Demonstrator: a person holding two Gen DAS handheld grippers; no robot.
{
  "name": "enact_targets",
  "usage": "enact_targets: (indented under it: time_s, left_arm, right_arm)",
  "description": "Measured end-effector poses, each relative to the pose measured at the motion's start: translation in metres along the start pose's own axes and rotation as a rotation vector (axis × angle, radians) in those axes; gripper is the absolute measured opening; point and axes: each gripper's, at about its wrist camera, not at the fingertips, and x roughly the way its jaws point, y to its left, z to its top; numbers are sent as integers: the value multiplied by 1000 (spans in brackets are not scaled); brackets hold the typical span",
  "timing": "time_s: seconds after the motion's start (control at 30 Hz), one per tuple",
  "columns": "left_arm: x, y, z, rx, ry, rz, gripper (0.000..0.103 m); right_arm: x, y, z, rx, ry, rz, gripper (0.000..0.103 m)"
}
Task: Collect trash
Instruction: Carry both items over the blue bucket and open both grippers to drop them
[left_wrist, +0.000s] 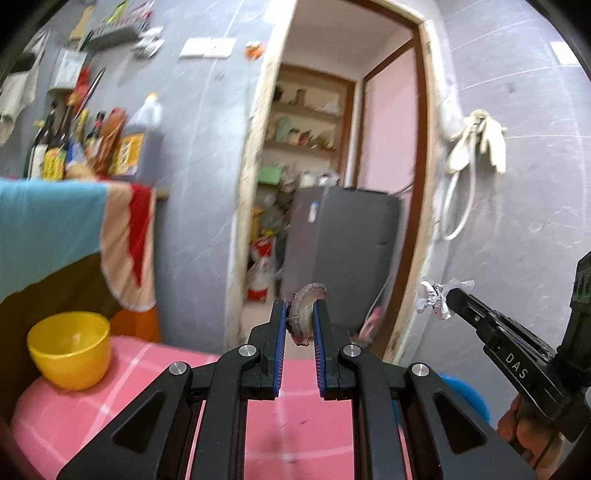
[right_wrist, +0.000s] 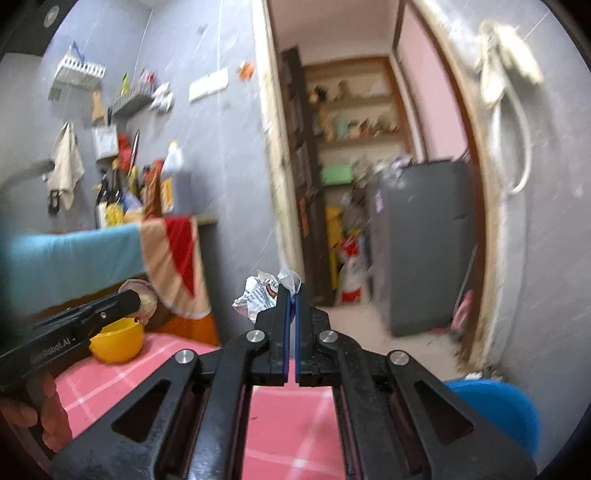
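Observation:
My left gripper (left_wrist: 300, 308) is shut on a curved, purplish-grey piece of peel (left_wrist: 304, 306), held in the air above the pink checked table (left_wrist: 295, 413). In the right wrist view the same gripper (right_wrist: 136, 300) comes in from the left with the pale peel (right_wrist: 146, 293) at its tip. My right gripper (right_wrist: 294, 293) is shut on a crumpled printed paper wrapper (right_wrist: 258, 297), which bulges out to the left of the pads. The left wrist view shows that gripper (left_wrist: 450, 296) at the right edge, with the crumpled wrapper (left_wrist: 434, 299) at its tip.
A yellow bowl (left_wrist: 70, 349) (right_wrist: 117, 341) stands on the table at the left. A blue bin (right_wrist: 496, 410) (left_wrist: 467, 398) sits low on the right. Ahead is a grey tiled wall, an open doorway and a grey fridge (left_wrist: 340, 254). Bottles (left_wrist: 92, 144) crowd a counter at the left.

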Motion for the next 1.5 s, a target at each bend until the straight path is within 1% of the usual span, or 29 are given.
enact_targets:
  time_s: [0.13, 0.27, 0.43, 0.63, 0.77, 0.9, 0.97, 1.07, 1.23, 1.5]
  left_arm:
    - [-2, -32, 4, 34, -30, -50, 11]
    - [5, -56, 3, 49, -28, -94, 11]
    - [16, -79, -1, 59, -10, -134, 11]
    - [29, -107, -11, 80, 33, -173, 11]
    - [40, -123, -19, 87, 80, -196, 11]
    - [55, -137, -27, 84, 146, -217, 11]
    - [62, -141, -32, 77, 178, -224, 11]
    - [74, -148, -39, 67, 242, -241, 11]
    - [98, -157, -53, 33, 358, -259, 11]
    - [132, -159, -75, -33, 519, -270, 11]
  right_arm:
    - [-25, -16, 10, -15, -71, -63, 11]
    - [-40, -34, 14, -8, -100, -107, 11]
    - [-53, -56, 11, -9, -98, -153, 11]
    - [-68, -86, 2, -6, -69, -206, 11]
    - [-71, -108, -5, 21, -23, -235, 11]
    - [-71, -127, -13, 50, 25, -258, 11]
    - [-70, -138, -18, 65, 66, -272, 11]
    - [-67, -150, -25, 91, 110, -278, 11]
    - [-60, -174, -40, 147, 209, -279, 11]
    - [-45, -191, -57, 207, 330, -266, 12]
